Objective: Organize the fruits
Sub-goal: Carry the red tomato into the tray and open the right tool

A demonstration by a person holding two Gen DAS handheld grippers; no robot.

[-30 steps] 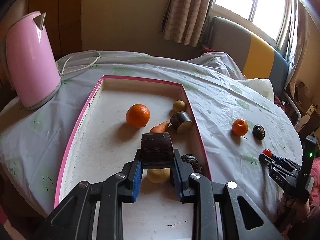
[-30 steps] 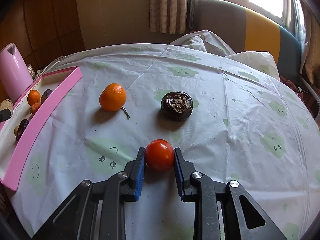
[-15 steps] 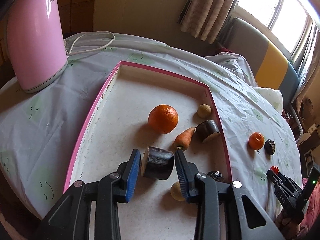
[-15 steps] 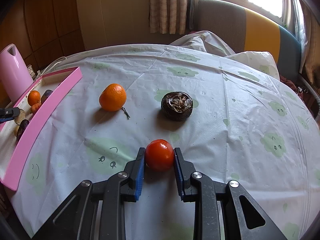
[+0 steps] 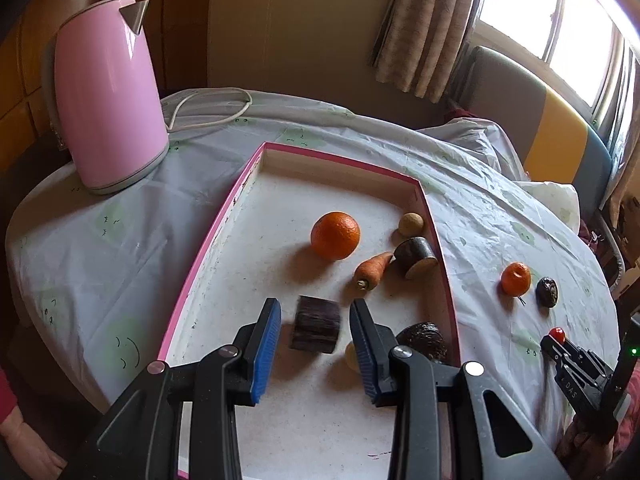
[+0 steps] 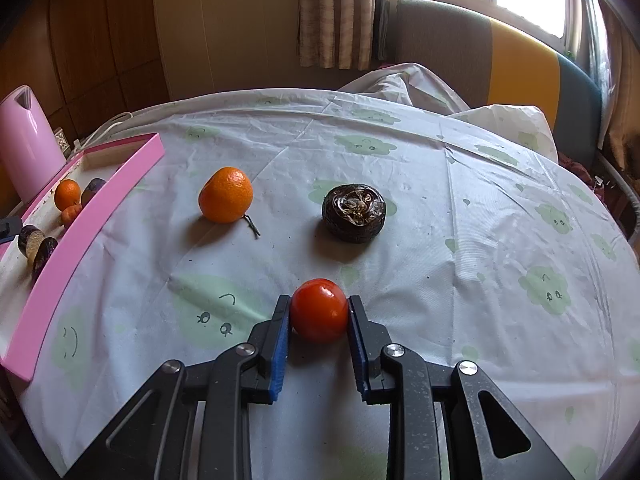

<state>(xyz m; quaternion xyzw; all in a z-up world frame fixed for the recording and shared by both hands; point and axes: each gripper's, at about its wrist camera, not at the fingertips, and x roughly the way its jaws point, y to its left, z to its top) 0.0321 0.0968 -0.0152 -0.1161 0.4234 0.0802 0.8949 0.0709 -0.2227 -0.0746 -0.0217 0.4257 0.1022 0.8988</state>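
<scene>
My left gripper (image 5: 315,330) is open over the pink-rimmed tray (image 5: 218,240). A dark purple chunk (image 5: 316,329) lies on the tray floor between its blue pads, touching neither. The tray also holds an orange (image 5: 335,235), a carrot (image 5: 373,269), a second dark chunk (image 5: 414,257), a small tan ball (image 5: 411,224) and a dark fruit (image 5: 422,338). My right gripper (image 6: 319,316) is shut on a red tomato (image 6: 319,310) low over the tablecloth. A tangerine (image 6: 225,195) and a dark round fruit (image 6: 354,213) lie beyond it.
A pink kettle (image 5: 106,96) with a white cord (image 5: 208,114) stands left of the tray. The tray's pink wall (image 6: 80,240) lies left of my right gripper. A sofa (image 6: 500,56) and window are behind the round table.
My left gripper lowered the dark purple chunk onto the tray floor and opened, letting it go. The right gripper has held still with the tomato.
</scene>
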